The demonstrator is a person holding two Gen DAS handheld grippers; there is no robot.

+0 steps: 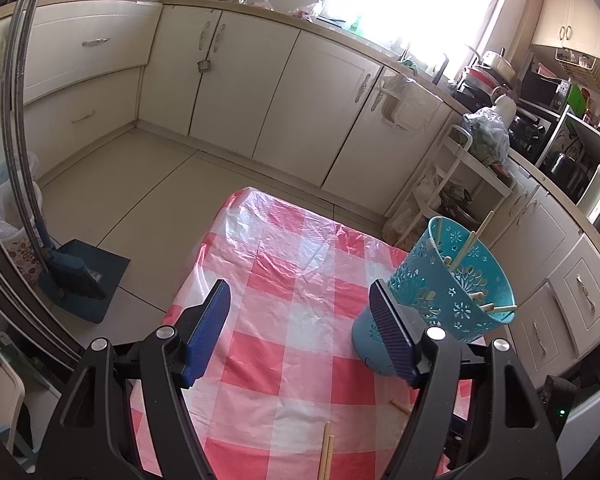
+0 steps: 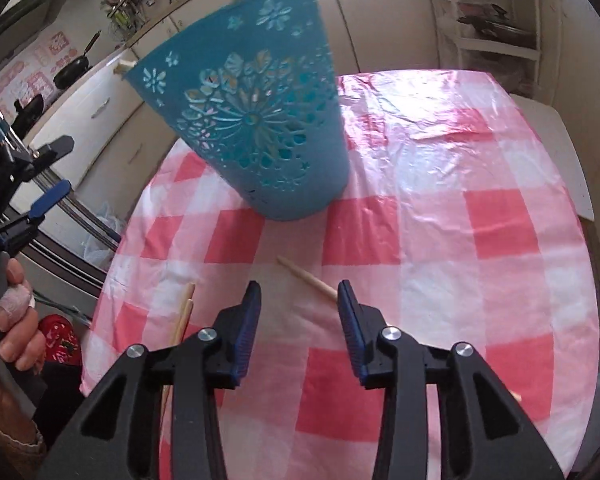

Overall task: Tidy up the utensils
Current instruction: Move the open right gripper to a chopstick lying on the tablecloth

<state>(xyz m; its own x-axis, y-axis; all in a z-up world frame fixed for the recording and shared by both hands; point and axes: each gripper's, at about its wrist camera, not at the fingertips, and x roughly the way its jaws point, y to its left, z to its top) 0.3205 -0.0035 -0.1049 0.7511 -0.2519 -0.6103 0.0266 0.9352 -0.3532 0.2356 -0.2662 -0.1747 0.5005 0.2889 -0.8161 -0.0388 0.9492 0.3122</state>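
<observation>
Small table [image 2: 500, 216] under a thin, wrinkled plastic cloth [image 1: 300, 264] in pink-and-white check, glossy where window light strikes. On the cloth: a teal cut-out utensil holder [image 2: 256, 128], upright, with chopsticks leaning inside; a single wooden chopstick [image 2: 308, 278] lying loose at a slant on the near side of the holder; a pair of chopsticks [image 2: 182, 316] side by side near the cloth's edge, well apart from the holder.

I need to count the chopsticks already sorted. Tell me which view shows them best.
The left wrist view: it looks into the blue basket at the chopsticks inside. The right wrist view shows only its outer wall.
</observation>
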